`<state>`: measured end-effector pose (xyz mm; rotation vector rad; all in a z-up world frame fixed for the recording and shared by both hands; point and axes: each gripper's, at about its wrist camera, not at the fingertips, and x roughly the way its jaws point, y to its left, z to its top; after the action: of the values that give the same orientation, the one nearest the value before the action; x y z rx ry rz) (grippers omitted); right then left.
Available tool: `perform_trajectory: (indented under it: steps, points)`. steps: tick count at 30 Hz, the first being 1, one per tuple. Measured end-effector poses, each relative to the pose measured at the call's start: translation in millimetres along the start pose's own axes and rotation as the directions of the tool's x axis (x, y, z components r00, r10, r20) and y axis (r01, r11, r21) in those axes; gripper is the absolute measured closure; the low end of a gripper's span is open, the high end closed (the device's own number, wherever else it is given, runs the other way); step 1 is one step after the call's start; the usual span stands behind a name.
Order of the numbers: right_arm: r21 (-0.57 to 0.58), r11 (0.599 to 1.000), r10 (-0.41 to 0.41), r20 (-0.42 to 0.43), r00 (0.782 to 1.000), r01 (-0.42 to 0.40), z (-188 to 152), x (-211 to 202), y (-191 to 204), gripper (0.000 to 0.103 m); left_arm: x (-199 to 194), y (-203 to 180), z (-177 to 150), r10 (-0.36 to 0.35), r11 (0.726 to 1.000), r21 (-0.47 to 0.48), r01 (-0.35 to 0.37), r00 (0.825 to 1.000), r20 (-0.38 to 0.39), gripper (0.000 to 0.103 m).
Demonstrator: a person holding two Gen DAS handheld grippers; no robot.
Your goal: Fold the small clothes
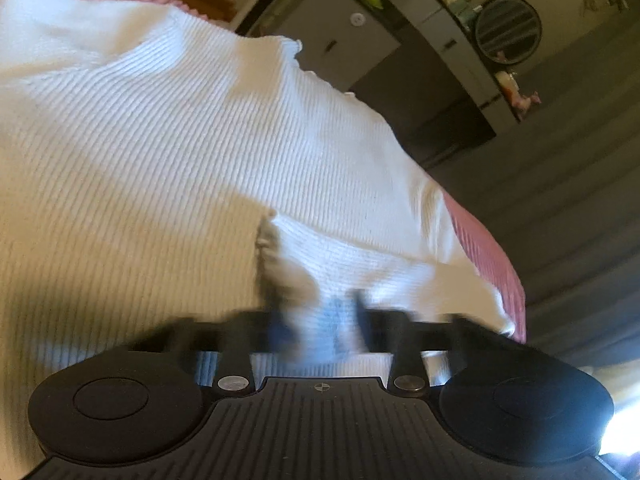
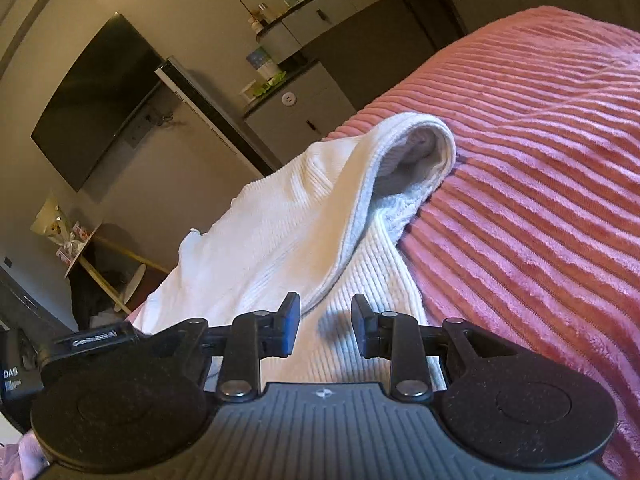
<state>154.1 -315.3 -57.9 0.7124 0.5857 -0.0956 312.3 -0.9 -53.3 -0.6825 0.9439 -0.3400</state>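
Note:
A white ribbed knit garment (image 1: 180,140) lies on a pink ribbed bedspread (image 1: 488,248) and fills most of the left wrist view. My left gripper (image 1: 320,320) is blurred; its fingers sit apart with a fold of the white fabric between them, and I cannot tell if they grip it. In the right wrist view the same garment (image 2: 280,232) is lifted on its left side, with a rolled fold open at its far end. My right gripper (image 2: 326,320) is open just above the garment's near part, a raised fabric edge by its left finger.
The bedspread (image 2: 540,200) stretches to the right. Beyond the bed's edge stand grey cabinets (image 2: 304,112), a dark wall screen (image 2: 92,100) and a small round table (image 2: 80,256). In the left wrist view there are cabinets (image 1: 360,60) and a round mirror (image 1: 508,30).

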Motion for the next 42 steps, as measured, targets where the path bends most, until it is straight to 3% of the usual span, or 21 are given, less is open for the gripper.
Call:
perform_trajectory:
  steps: [2, 8, 13, 15, 16, 17, 19, 23, 26, 28, 30, 32, 35, 40, 42]
  points:
    - [0.004, 1.000, 0.005, 0.000, 1.000, -0.005, 0, 2, 0, 0.076, -5, 1, 6, -0.026, 0.999, -0.020, 0.026, 1.000, 0.001, 0.096]
    - [-0.038, 0.999, 0.000, 0.021, 1.000, 0.001, 0, 0, 8, 0.075, -56, -23, 35, 0.025, 0.986, 0.157, -0.047, 0.990, 0.140, 0.096]
    - [-0.057, 0.998, -0.012, 0.016, 1.000, 0.013, -5, 4, 13, 0.075, -79, -8, 53, 0.182, 0.951, 0.204, -0.233, 0.953, 0.243, 0.094]
    - [-0.074, 0.997, -0.017, 0.017, 1.000, 0.018, -6, 5, 16, 0.074, -78, 3, 50, 0.255, 0.927, 0.210, -0.311, 0.932, 0.258, 0.085]
    - [-0.079, 0.997, -0.015, 0.016, 1.000, 0.016, -6, 6, 17, 0.071, -77, 9, 48, 0.278, 0.918, 0.211, -0.336, 0.924, 0.261, 0.075]
    - [-0.082, 0.997, -0.015, 0.016, 1.000, 0.016, -7, 6, 18, 0.070, -76, 14, 48, 0.281, 0.916, 0.215, -0.338, 0.925, 0.256, 0.064]
    - [-0.079, 0.997, -0.014, 0.019, 1.000, 0.015, -6, 7, 17, 0.066, -76, 25, 47, 0.275, 0.927, 0.195, -0.322, 0.933, 0.232, 0.055]
    - [-0.075, 0.997, -0.016, 0.013, 1.000, 0.017, -4, 10, 16, 0.066, -69, 42, 52, 0.230, 0.960, 0.119, -0.254, 0.956, 0.182, 0.046]
    - [-0.090, 0.996, -0.013, 0.015, 1.000, 0.015, 7, 6, 20, 0.066, -64, 45, 52, 0.221, 0.960, 0.136, -0.244, 0.961, 0.165, 0.052]
    - [-0.128, 0.991, -0.012, 0.068, 0.998, 0.021, 22, -2, 26, 0.066, -60, 43, 51, 0.217, 0.957, 0.162, -0.242, 0.963, 0.158, 0.058]
    - [-0.164, 0.985, -0.025, 0.113, 0.993, 0.043, 37, -5, 31, 0.065, -57, 45, 49, 0.223, 0.956, 0.158, -0.246, 0.963, 0.152, 0.070]
    - [-0.204, 0.975, -0.063, 0.112, 0.992, 0.085, 51, 4, 36, 0.064, -55, 49, 49, 0.234, 0.956, 0.146, -0.256, 0.961, 0.150, 0.094]
    - [-0.291, 0.948, -0.116, 0.069, 0.991, 0.132, 72, 33, 44, 0.064, -60, 51, 48, 0.214, 0.961, 0.140, -0.239, 0.961, 0.173, 0.095]
    - [-0.329, 0.933, -0.160, -0.011, 0.987, 0.148, 103, 74, 46, 0.065, -66, 44, 46, 0.205, 0.949, 0.199, -0.246, 0.957, 0.205, 0.095]
    - [-0.325, 0.934, -0.178, -0.055, 0.982, 0.151, 108, 88, 41, 0.074, -67, 42, 46, 0.201, 0.946, 0.210, -0.246, 0.957, 0.211, 0.095]
